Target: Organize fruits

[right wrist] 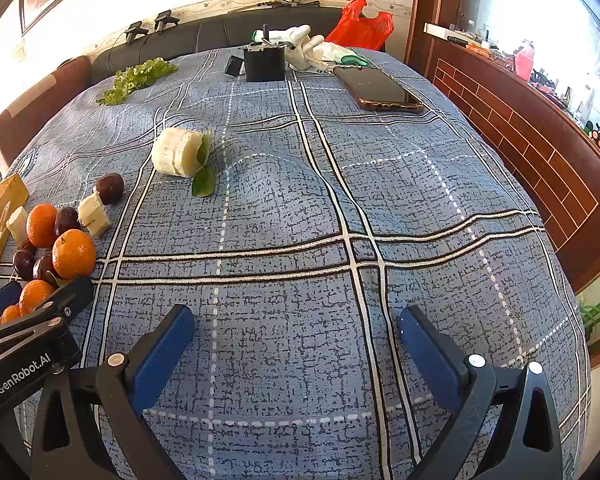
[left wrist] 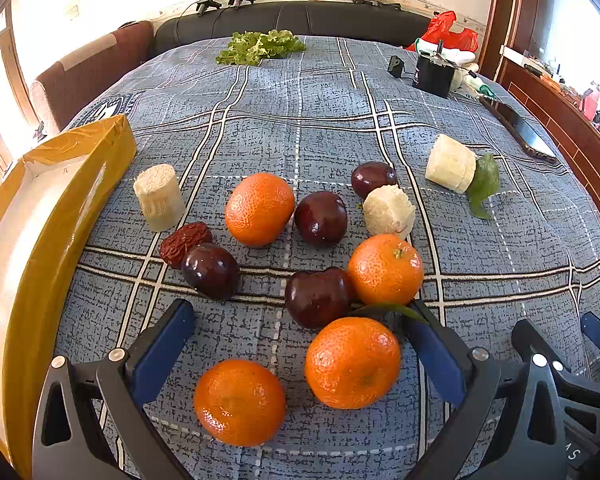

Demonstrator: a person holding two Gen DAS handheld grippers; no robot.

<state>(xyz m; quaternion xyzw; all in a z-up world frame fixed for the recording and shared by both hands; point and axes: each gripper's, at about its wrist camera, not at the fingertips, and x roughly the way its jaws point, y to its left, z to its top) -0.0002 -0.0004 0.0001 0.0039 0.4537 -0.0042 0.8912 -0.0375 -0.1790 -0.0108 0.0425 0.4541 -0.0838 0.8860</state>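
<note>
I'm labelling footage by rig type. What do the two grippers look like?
Both match: the left gripper and right gripper each have black angular plastic frames with triangular cut-outs, silver pivot screws, and flat blue pads lining the jaws. White "GenRobot.AI" lettering marks the left one's body. No cables or sleeves show.

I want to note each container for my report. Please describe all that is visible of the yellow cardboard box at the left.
The yellow cardboard box lies open on the blue checked cloth, at the left of the fruits. Its outer walls look covered in glossy yellow tape, and its inside is white. Nothing visible lies in it. No fruit touches it, and neither does a gripper.
</note>
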